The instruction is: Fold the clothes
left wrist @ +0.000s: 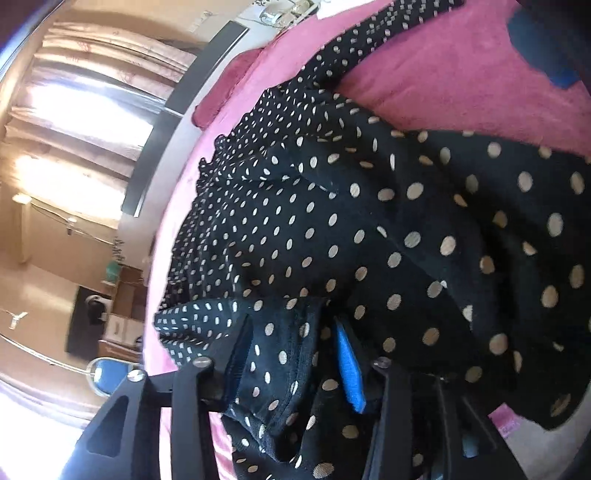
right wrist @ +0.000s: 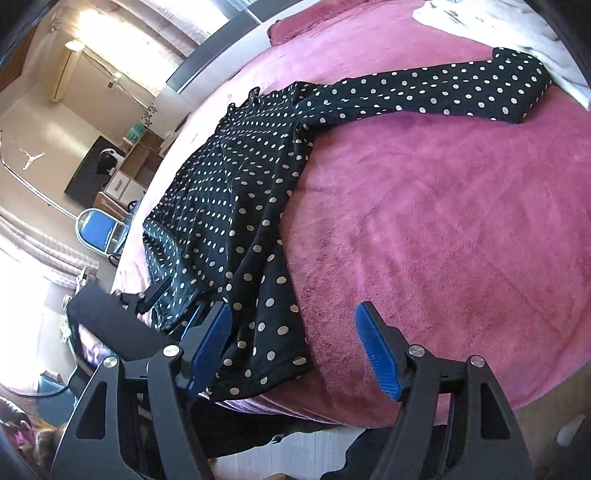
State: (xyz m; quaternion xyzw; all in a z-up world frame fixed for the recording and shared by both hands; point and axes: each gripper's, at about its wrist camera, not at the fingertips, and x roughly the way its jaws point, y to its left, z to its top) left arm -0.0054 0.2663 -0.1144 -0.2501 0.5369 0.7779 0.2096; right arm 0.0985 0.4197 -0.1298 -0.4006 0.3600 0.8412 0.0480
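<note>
A black long-sleeved top with cream polka dots (right wrist: 229, 192) lies spread on a pink plush blanket (right wrist: 443, 221). One sleeve (right wrist: 443, 88) stretches to the far right. In the left wrist view the top (left wrist: 369, 221) fills the frame. My left gripper (left wrist: 291, 358) is at its near left hem, where a fold of fabric sits between fingers that stand apart. The right wrist view shows that left gripper (right wrist: 162, 299) at the hem's left end. My right gripper (right wrist: 295, 350) is open over the hem's near right corner, its left pad (right wrist: 210, 343) above the fabric.
The bed's front edge runs just under both grippers, with floor (right wrist: 295, 443) below. A white cloth (right wrist: 498, 22) and a dark pink pillow (right wrist: 295, 26) lie at the far side. A blue chair (right wrist: 96, 229) stands left of the bed, by curtained windows.
</note>
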